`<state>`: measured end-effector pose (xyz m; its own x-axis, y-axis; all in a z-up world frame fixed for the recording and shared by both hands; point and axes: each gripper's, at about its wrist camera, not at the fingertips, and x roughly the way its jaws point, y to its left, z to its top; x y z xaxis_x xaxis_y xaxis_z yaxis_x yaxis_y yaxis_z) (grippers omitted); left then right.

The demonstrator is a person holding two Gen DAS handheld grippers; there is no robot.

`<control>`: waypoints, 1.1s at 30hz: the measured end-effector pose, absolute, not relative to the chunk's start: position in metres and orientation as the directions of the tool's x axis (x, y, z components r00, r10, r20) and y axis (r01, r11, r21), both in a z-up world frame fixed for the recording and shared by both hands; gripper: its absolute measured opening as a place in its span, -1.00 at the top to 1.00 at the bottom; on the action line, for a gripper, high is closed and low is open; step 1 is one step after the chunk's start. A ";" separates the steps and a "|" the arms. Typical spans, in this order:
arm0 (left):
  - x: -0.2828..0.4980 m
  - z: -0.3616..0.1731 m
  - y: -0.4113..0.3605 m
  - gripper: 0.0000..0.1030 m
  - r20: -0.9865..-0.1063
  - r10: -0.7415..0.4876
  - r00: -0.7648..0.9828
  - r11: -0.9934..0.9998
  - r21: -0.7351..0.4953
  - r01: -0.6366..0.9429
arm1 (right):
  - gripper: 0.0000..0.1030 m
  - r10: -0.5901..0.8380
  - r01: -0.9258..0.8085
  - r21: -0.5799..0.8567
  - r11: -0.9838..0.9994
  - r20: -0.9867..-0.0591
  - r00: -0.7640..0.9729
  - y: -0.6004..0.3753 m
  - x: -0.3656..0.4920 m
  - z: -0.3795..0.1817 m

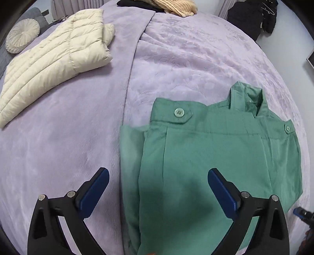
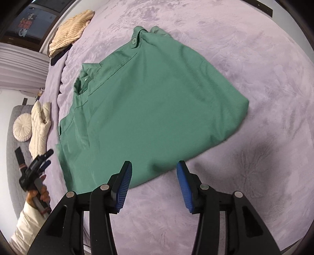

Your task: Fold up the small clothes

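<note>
1. Left wrist view: the left gripper point(image 1: 158, 174) sits at the bottom of the frame, jaws wide apart and gripping nothing; both blue pads point(image 1: 94, 194) are visible.
2. One green shirt point(image 1: 212, 160) lies folded on the purple bedspread point(image 1: 68, 149), filling the lower right of the frame, collar toward the upper right. Two green buttons point(image 1: 179, 112) are visible on its shoulder tabs.
3. One cream quilted jacket point(image 1: 53, 66) lies at upper left, one round pleated cushion point(image 1: 22, 36) beside it at the far left, and one striped tan garment point(image 1: 176, 6) at the top edge. A dark coat point(image 1: 253, 15) hangs at upper right.
4. No readable writing appears in this view.
5. Right wrist view: the right gripper point(image 2: 154, 172) is at bottom centre, jaws apart, empty, its tips just at the shirt's near edge.
6. The shirt point(image 2: 147, 109) occupies the frame centre, flat on the bedspread point(image 2: 265, 98).
7. The left gripper point(image 2: 44, 158) appears at lower left, held in a hand point(image 2: 39, 194); its jaw state cannot be told from this view.
8. A dark picture point(image 2: 29, 23) at upper left carries marks too blurred to read.
</note>
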<state>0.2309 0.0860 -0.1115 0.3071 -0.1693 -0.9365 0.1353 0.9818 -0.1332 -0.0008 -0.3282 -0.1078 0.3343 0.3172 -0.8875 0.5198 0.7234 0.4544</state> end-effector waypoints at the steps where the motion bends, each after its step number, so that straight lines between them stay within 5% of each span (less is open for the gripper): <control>1: 0.239 -0.117 0.085 -0.96 -0.938 -0.169 0.302 0.982 -0.135 0.130 | 0.00 0.331 0.515 0.461 0.723 -0.885 0.329 -0.324 -0.001 -0.109; 6: 0.299 -0.148 0.079 -0.77 -0.940 -0.197 0.280 0.980 -0.184 0.073 | 0.00 0.357 0.497 0.470 0.729 -0.881 0.310 -0.308 0.000 -0.109; 8: 0.313 -0.162 0.080 -0.22 -0.939 -0.248 0.239 0.969 -0.244 0.047 | 0.00 0.366 0.498 0.474 0.726 -0.880 0.304 -0.305 0.000 -0.110; 9: 0.317 -0.169 0.081 0.30 -0.932 -0.297 0.207 0.955 -0.294 0.043 | 0.00 0.368 0.498 0.475 0.725 -0.879 0.302 -0.303 0.002 -0.111; 12: 0.311 -0.160 0.084 0.60 -0.920 -0.313 0.237 0.950 -0.304 0.076 | 0.00 0.373 0.496 0.475 0.727 -0.879 0.297 -0.299 0.007 -0.111; 17: 0.302 -0.145 0.102 0.62 -0.896 -0.352 0.272 0.936 -0.331 0.119 | 0.00 0.374 0.470 0.475 0.744 -0.879 0.296 -0.291 0.019 -0.112; 23: 0.309 -0.171 0.091 0.53 -0.940 -0.245 0.238 0.969 -0.230 0.090 | 0.00 0.365 0.454 0.455 0.766 -0.889 0.276 -0.285 0.029 -0.112; 29: 0.299 -0.128 0.105 0.42 -0.932 -0.151 0.328 0.988 -0.142 0.054 | 0.00 0.323 0.428 0.434 0.793 -0.895 0.308 -0.289 0.030 -0.100; 33: 0.273 -0.103 0.112 0.42 -0.913 -0.207 0.351 0.978 -0.188 0.090 | 0.00 0.321 0.416 0.437 0.797 -0.891 0.319 -0.283 0.041 -0.105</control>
